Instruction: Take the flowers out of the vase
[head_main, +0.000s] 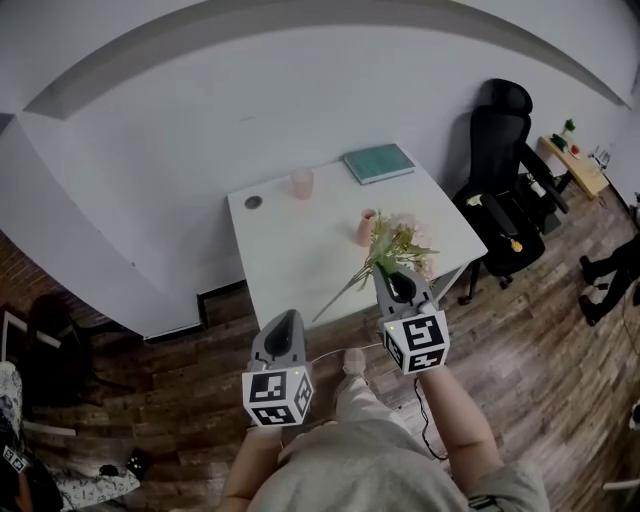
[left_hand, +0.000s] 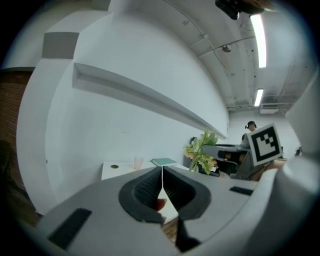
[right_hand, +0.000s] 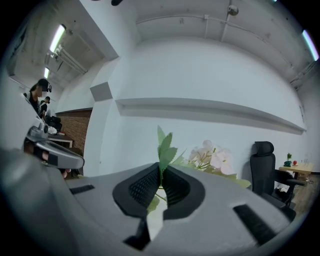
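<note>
Nearest, the left gripper (head_main: 285, 320) is clenched on nothing; the right gripper (head_main: 398, 280) clenches the flowers (head_main: 400, 245), clear of the pink vase (head_main: 366, 228) at their 11 o'clock, stems slanting toward 7 o'clock.

I see pale pink flowers (head_main: 400, 243) with green leaves, a pink vase (head_main: 366, 228), a teal book (head_main: 379, 163) (the surface (head_main: 290, 250) is white), a black office chair (head_main: 505, 170), and a brown wood-grain floor (head_main: 520, 330).

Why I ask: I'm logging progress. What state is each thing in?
right hand-held gripper: shut on the flowers
left hand-held gripper: shut, empty
flowers: out of the vase, held sideways
vase: upright, without flowers
book: closed, lying flat
cup: upright
</note>
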